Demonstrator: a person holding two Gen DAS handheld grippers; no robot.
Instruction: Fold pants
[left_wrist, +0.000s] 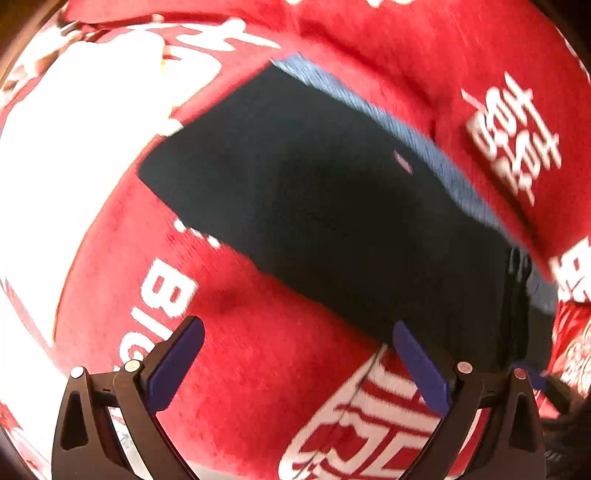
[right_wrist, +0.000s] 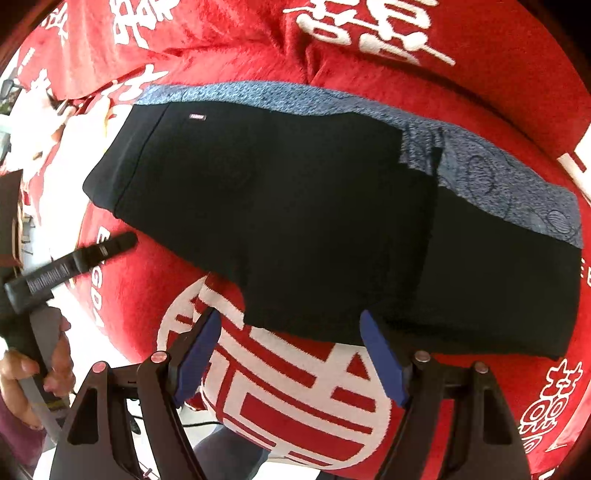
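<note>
Blue fingers (left_wrist: 421, 369) of the left gripper (left_wrist: 295, 363) are standing wide apart over the red blanket (left_wrist: 258, 350), gripping nothing. Dark pants (left_wrist: 314, 206) are lying folded flat on the blanket ahead, their blue-grey lining (left_wrist: 424, 147) showing along the far edge; that view is blurring. Likewise the right gripper (right_wrist: 290, 356) is gaping wide and empty, its 2 tips just short of the pants' (right_wrist: 277, 206) near edge. At far left, a hand (right_wrist: 22, 376) is holding the other gripper's handle.

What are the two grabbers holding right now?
Nothing. The left gripper and the right gripper are both open above the red blanket, with the black pants lying loose in front.
</note>
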